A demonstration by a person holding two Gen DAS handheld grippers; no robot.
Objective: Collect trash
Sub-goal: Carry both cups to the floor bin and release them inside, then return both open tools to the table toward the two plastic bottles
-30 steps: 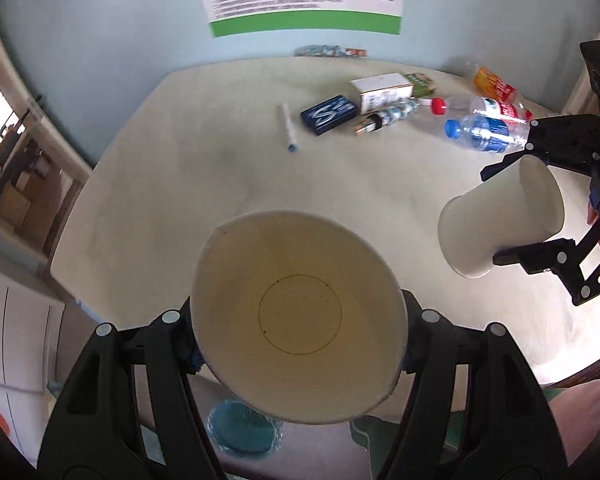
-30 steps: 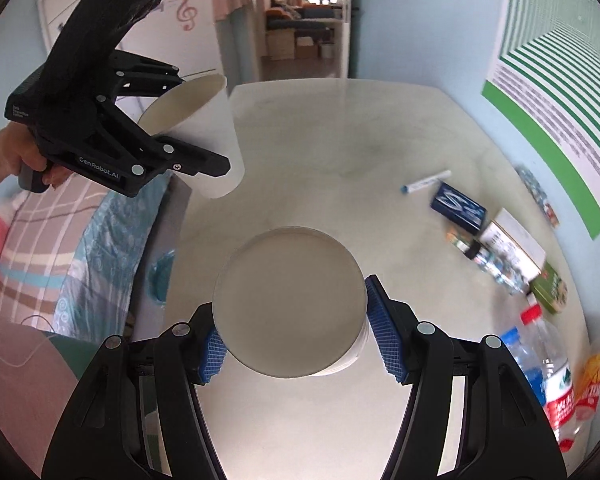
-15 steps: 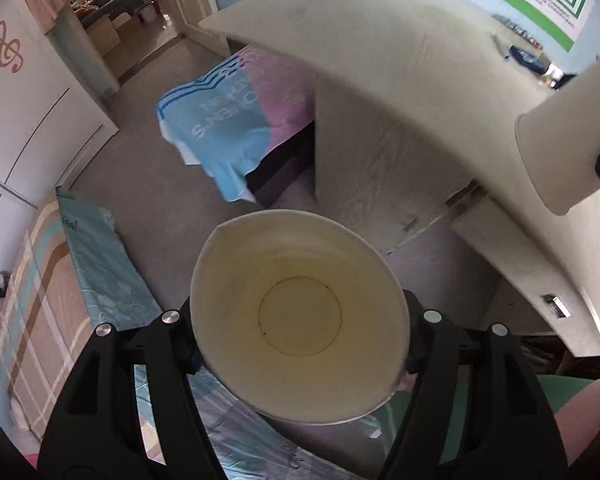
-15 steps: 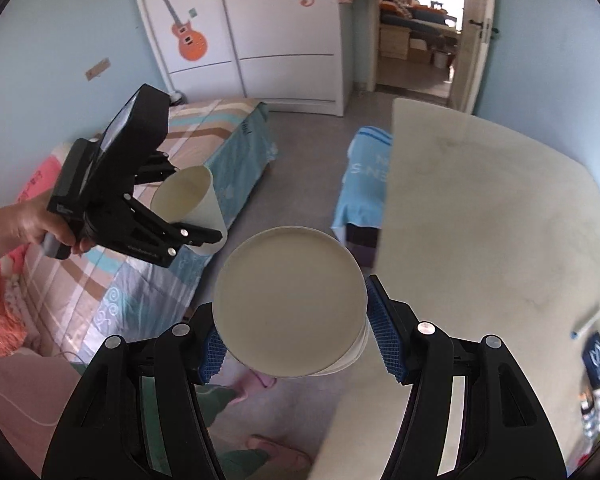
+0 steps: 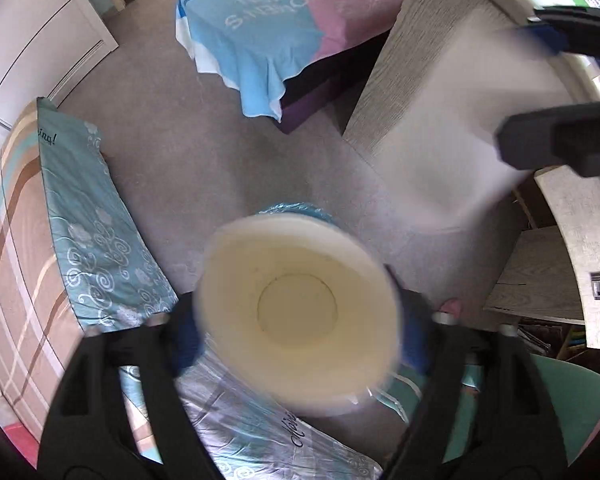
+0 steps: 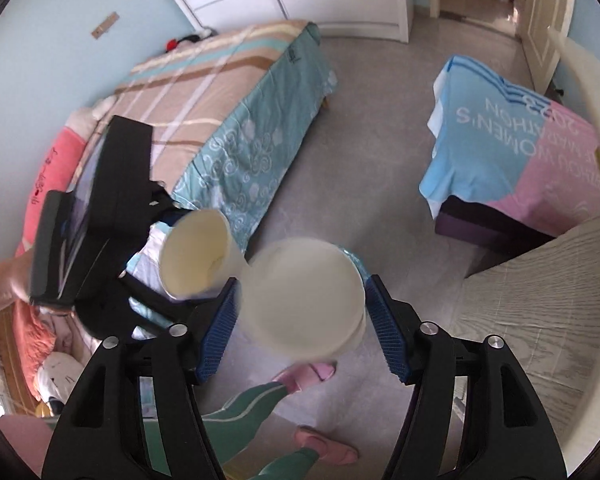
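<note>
A white paper cup (image 5: 296,312), mouth towards the camera and blurred, sits between the fingers of my left gripper (image 5: 296,332). Its jaws are opening and the blue pads stand just off the cup's sides. A second paper cup (image 6: 304,300), bottom towards the camera and also blurred, is between the pads of my right gripper (image 6: 302,320). Those jaws are opening too, with a thin gap on each side. Both grippers point down over a blue-lined bin (image 5: 292,209) on the floor, its rim (image 6: 356,258) showing behind the cups. The two cups (image 6: 198,254) hang side by side.
A bed with a teal and striped cover (image 6: 228,128) runs along the left. A low bench draped with a blue and pink towel (image 6: 512,148) stands beyond the bin. The pale table's side panel (image 5: 420,80) is at the right. A person's feet in pink slippers (image 6: 308,374) stand close by.
Both grippers swung away from the table and sank towards the floor bin. Both pairs of jaws have widened, and the cups now blur between the pads.
</note>
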